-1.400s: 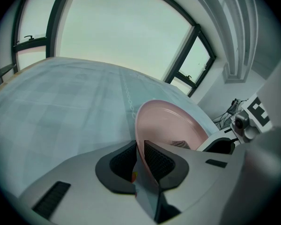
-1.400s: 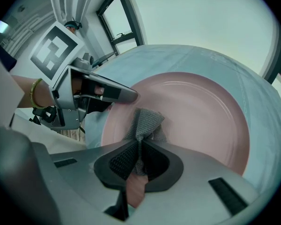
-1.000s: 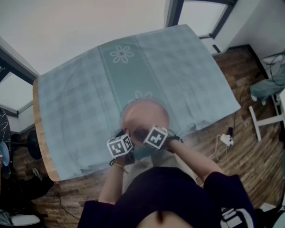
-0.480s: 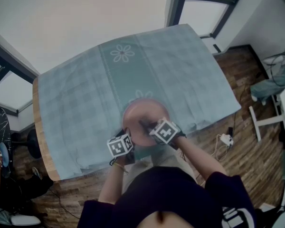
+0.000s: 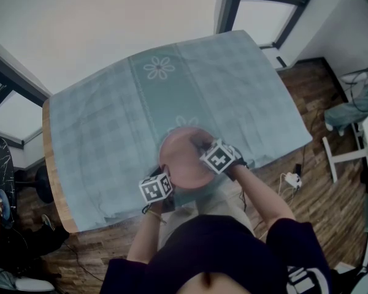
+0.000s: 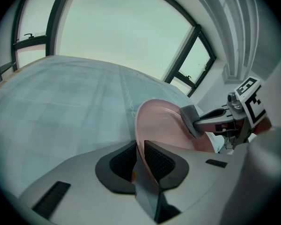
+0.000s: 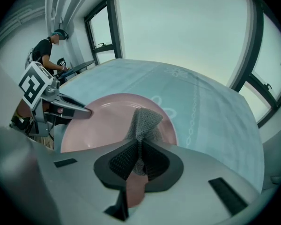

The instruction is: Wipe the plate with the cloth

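Table under teal checked tablecloth (image 5: pixel 110 121), windows behind. Pink plate (image 5: pixel 181 155) sits tilted over the near edge, its rim clamped in left gripper (image 6: pixel 140 154). Right gripper (image 7: pixel 139 156), pinched tight on grey mesh cloth (image 7: pixel 144 120), faces the plate directly, cloth apparently touching its right side.

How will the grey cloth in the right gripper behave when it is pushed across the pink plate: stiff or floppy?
Probably floppy: the cloth bunches and folds where it sticks out of the right gripper, so it should bend under pressure. Its mesh-like weave looks light, and it likely drags rather than slides on the plate.
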Demonstrator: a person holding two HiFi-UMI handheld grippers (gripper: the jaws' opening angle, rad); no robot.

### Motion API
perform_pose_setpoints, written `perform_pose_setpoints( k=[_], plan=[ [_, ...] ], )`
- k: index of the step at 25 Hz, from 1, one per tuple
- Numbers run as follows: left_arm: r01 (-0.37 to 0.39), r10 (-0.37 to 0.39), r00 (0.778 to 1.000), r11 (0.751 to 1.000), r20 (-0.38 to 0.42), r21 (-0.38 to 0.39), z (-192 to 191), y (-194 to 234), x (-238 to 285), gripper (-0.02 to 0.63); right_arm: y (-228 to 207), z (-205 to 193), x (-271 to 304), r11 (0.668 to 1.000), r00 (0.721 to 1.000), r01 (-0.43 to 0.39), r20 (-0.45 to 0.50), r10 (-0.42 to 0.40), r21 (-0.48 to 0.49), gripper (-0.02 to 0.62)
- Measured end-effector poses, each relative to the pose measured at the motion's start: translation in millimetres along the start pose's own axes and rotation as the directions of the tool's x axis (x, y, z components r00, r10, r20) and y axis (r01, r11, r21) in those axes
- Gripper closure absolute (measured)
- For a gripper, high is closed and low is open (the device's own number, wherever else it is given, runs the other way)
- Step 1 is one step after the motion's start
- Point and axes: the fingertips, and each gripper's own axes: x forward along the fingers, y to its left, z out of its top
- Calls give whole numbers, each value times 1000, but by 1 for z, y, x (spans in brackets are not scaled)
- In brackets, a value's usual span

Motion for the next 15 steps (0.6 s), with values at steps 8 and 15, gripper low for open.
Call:
perform_pose_setpoints(
  k=[8,15],
  plan=[
    [2,-2,1000,1000,-3,1,-1,0,0,541,-17,-4,8,998,997,54,-48,-55,-26,563],
    [6,-6,1000,1000,0,1,0,1,1,541,-12,-11,16,999,997,25,-78,-27,-31,563]
  ],
)
